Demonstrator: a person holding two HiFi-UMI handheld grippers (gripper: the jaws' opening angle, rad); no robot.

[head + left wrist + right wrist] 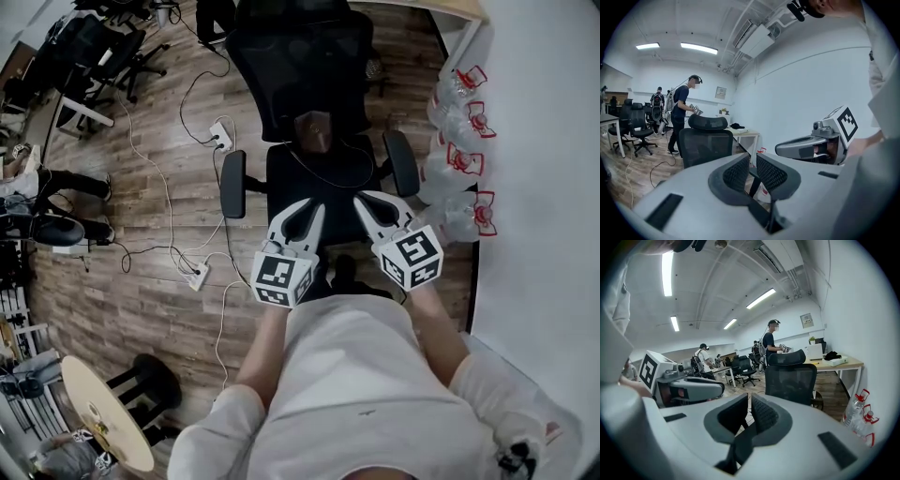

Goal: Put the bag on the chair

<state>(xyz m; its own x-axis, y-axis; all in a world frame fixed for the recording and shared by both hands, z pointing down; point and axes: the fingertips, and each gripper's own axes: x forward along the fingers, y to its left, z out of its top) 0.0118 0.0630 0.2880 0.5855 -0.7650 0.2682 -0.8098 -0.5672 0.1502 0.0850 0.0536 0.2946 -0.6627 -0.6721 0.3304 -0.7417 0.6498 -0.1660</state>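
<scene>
grippers, two, are hovering side by side, both empty: left gripper (313, 206) keeping jaws narrowly spread, right gripper (371, 197) a sliver apart. one brown bag (314, 131) is lying just ahead, untouched, on one black chair (300, 66).

The chair seat (314, 186) lies open from the front, with an armrest (232, 184) on each side and the tall backrest (300, 66) closing the far edge; a brown bag (314, 131) sits at its back. Water bottles (457, 159) crowd the right wall (544, 187); cables (170, 202) trail across the left floor (122, 309).
</scene>
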